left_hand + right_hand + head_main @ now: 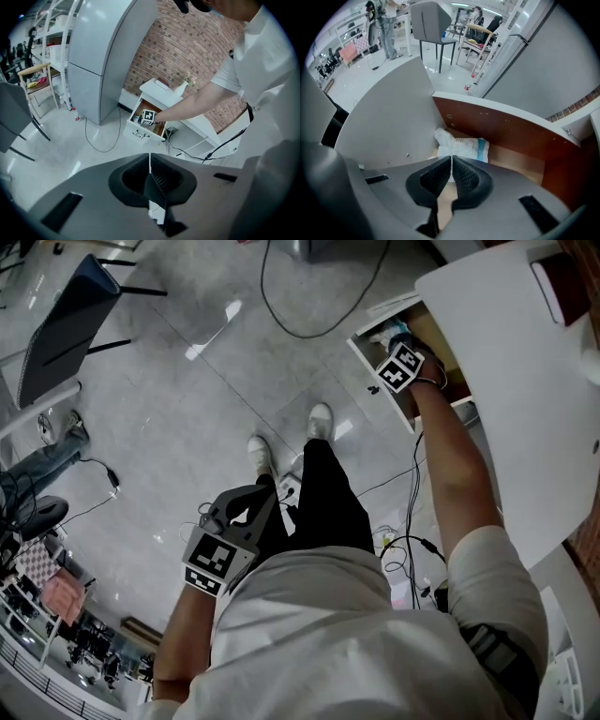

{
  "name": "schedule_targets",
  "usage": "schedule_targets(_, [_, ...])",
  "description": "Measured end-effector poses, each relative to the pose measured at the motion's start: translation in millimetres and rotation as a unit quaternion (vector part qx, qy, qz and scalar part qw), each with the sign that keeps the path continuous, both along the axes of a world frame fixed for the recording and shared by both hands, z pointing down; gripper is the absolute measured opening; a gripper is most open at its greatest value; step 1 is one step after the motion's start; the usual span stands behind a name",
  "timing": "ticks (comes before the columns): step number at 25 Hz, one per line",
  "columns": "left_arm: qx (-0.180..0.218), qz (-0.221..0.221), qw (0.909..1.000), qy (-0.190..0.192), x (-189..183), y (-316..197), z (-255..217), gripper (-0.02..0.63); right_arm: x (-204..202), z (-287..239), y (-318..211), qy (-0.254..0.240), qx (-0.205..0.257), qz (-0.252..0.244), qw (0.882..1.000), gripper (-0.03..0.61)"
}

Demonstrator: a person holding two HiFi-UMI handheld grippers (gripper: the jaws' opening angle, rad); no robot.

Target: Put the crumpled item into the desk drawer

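Crumpled item [461, 146] sits inside the desk drawer [501, 129], lying crosswise dead ahead of the right tongs [452, 160], seemingly clenched on its near edge; left tongs [150, 165] clenched empty, well away.

Bright, even indoor light fills all three views. The glossy floor [187, 409] throws back white streaks of glare from lamps overhead. Both gripper views bulge hard and fade into black rounded corners, with the nearest foreground soft. The drawer [511, 140] interior lies in mild shadow.
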State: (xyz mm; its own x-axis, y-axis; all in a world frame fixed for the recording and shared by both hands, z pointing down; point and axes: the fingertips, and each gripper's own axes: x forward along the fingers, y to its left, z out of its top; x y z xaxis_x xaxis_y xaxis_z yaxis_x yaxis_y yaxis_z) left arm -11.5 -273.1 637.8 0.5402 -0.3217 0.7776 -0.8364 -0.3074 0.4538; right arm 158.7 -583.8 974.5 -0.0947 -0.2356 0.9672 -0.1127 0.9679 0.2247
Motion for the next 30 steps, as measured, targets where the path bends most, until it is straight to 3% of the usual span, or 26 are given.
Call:
schedule_targets(7, [0.001,0.006,1.0,0.001,6,6,4,0.029,-1,3,7,-0.018,-0.018,0.03,0.999,0.101])
schedule_targets(12, [0.013,0.017,0.9998,0.002,10,9,-8,0.029,4,-20,13,-0.036,-0.014,0.05,0.998,0.101])
schedule_targets(19, [0.044,0.041,0.9982,0.0,14,21,-45,0.029,8,-73,46,-0.065,-0.008,0.081,0.995,0.073])
schedule_targets(30, [0.107,0.08,0.9907,0.027,15,56,-123,0.029,18,-206,120,-0.112,0.014,0.142,0.983,0.041])
